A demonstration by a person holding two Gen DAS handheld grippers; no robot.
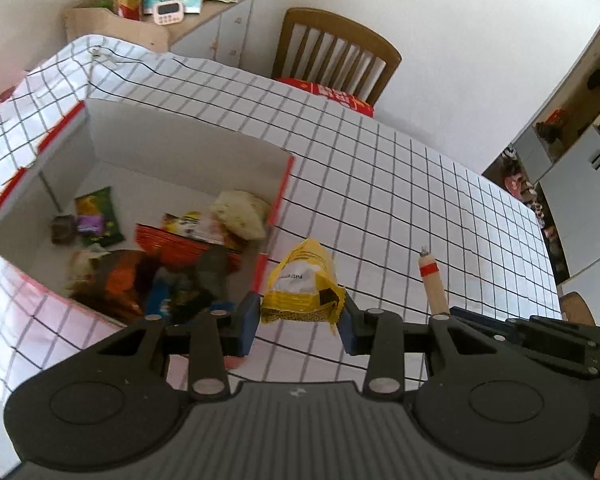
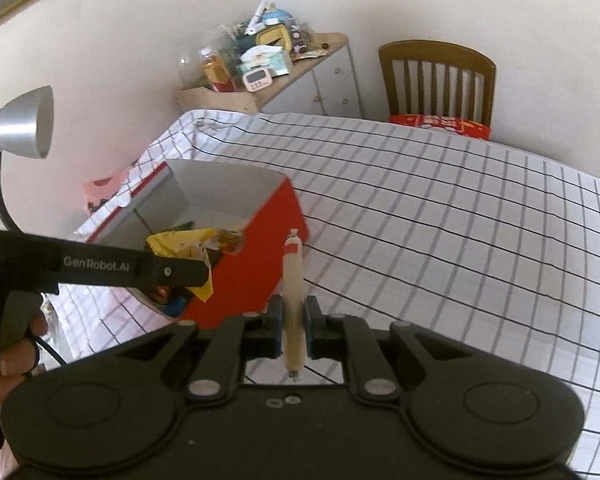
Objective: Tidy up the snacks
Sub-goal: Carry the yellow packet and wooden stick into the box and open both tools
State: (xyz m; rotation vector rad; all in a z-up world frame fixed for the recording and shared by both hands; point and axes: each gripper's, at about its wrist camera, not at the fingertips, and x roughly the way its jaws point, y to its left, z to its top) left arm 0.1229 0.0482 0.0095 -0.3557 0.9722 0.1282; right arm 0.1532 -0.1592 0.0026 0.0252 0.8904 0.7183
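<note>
Box (image 1: pixel 188 148) on the worktop (image 1: pixel 420 200) already holds most snacks. My left tool (image 1: pixel 300 320) is clamped on the yellow packet (image 1: pixel 302 286) just beside the box's near corner; my right tool (image 2: pixel 293 320) is clamped on the sausage stick (image 2: pixel 292 276). Both remain to drop in; I see no other loose snacks.

A table covered with a white cloth printed with a black grid (image 1: pixel 420 208) (image 2: pixel 440 220) carries the things. On its left part, directly on the cloth, stands an open cardboard box, red outside and white inside (image 1: pixel 180 152) (image 2: pixel 260 240), holding a pile of snack packets. To the right of the box the cloth runs on to the far edge.
</note>
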